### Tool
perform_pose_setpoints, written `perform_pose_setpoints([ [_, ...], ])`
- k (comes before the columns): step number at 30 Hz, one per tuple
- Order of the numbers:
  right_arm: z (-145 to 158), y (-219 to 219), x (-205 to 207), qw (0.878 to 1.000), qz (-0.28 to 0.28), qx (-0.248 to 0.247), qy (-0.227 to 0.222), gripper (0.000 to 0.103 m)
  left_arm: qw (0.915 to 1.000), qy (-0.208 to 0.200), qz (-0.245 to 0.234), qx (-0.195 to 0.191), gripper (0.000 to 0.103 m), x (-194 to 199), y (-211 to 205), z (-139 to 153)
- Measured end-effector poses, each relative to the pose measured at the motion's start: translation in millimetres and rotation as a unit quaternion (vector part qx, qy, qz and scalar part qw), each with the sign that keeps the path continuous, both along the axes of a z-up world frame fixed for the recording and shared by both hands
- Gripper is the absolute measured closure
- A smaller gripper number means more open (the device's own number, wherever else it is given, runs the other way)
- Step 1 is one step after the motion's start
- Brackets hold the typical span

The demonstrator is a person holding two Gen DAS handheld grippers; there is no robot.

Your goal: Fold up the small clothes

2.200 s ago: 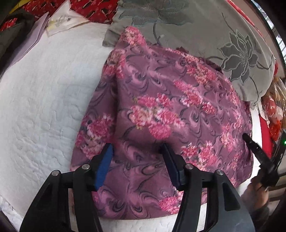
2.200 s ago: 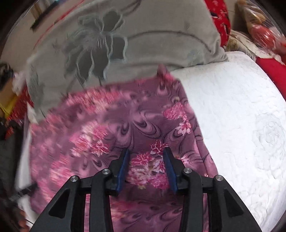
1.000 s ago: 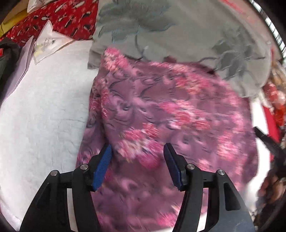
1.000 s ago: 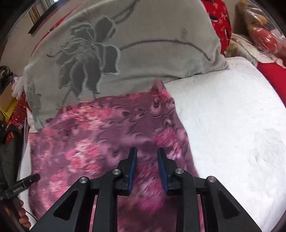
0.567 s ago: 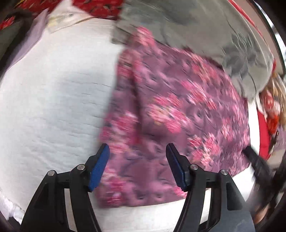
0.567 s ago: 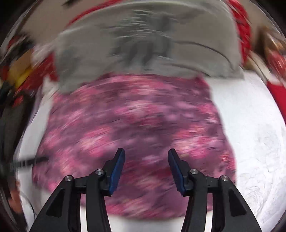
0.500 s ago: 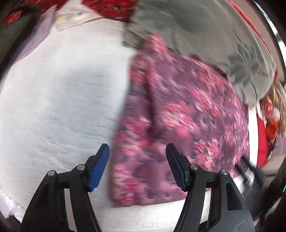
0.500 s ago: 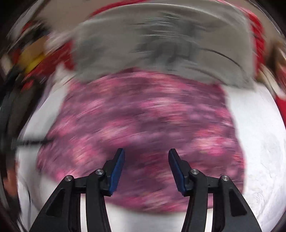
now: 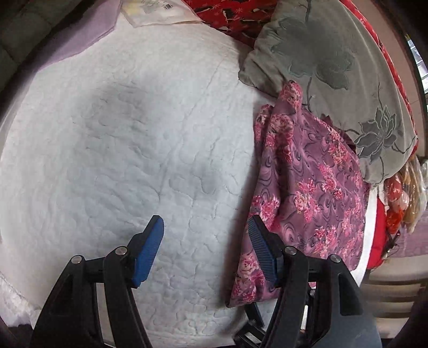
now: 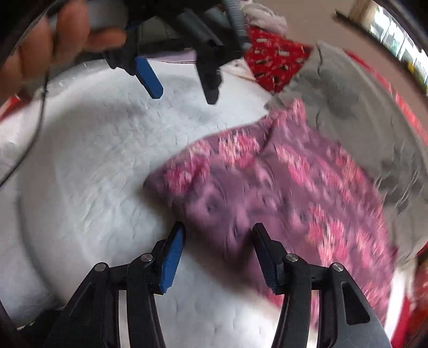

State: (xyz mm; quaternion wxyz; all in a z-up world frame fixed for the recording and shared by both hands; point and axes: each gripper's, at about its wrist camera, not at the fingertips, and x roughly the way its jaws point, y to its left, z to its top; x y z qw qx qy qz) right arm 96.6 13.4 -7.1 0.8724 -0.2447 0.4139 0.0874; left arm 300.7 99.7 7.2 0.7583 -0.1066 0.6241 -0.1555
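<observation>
A folded purple garment with pink flowers (image 9: 315,187) lies flat on the white quilted bed (image 9: 120,160), its far edge against a grey pillow. My left gripper (image 9: 204,235) is open and empty, above bare quilt just left of the garment. In the right wrist view the garment (image 10: 281,192) is blurred. My right gripper (image 10: 218,241) is open and empty, over the garment's near left edge. The left gripper (image 10: 184,88) also shows there at the top, open, held by a hand.
A grey flowered pillow (image 9: 334,67) lies behind the garment, with red patterned fabric (image 9: 235,16) beyond it. A lilac cloth (image 9: 88,29) and a plastic packet (image 9: 157,10) lie at the bed's far left. The bed edge runs along the bottom.
Both grippers have let go of the garment and pulled back from it. The left one swung left over bare quilt. The right one opened wide and turned to face the left gripper.
</observation>
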Motion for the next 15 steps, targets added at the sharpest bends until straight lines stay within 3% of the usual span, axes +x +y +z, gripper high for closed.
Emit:
perform_pose_setpoints([
  [4,-3,13,17,0.998,-0.018,-0.042,-0.051,0.056,0.9993,0.017,-0.004,-0.033,0.038,12,-8,-3],
  [6,-2,12,22,0.997,-0.023,-0.038,-0.060,0.088,0.9977,0.029,-0.009,-0.061,0.038,20,-14,-4],
  [12,33,-6,8,0.993,-0.025,0.007,-0.114,0.096,0.9863,0.072,-0.025,-0.147,0.038,42,-43,-10],
  [15,49,-18,-2,0.990,-0.029,0.030,-0.133,0.096,0.9828,0.091,-0.031,-0.158,0.038,50,-64,-16],
])
